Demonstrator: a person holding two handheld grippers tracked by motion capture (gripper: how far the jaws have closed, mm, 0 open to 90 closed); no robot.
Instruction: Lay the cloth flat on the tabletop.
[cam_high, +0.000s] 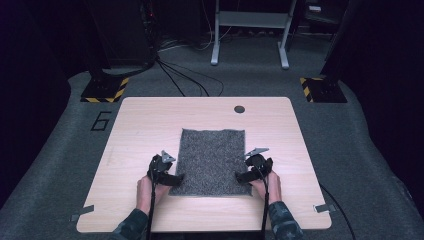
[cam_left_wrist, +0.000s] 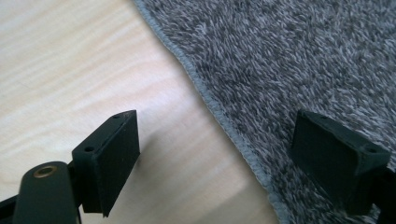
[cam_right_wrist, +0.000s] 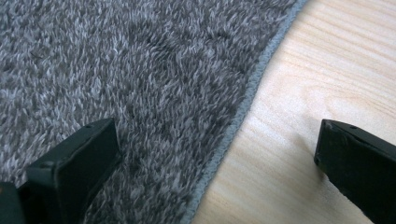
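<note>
Both grippers wide: left gripper (cam_left_wrist: 217, 161) straddles the mat (cam_left_wrist: 299, 60) hem; right gripper (cam_right_wrist: 217, 170) likewise, opposite edge.

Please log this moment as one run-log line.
left tongs: open, straddling towel left edge | right tongs: open, straddling right edge | towel: flat on table

Two black hand-held grippers, left gripper (cam_high: 176, 177) and right gripper (cam_high: 243, 175), each topped by a grey three-cornered plate and trailing a thin black cable. Flat, blocky matte-black jaws with small screw holes at the corners. Beside the left gripper's one jaw, a brass-coloured ring in the black link. Dark camouflage-patterned sleeves (cam_high: 283, 221) behind both.
</note>
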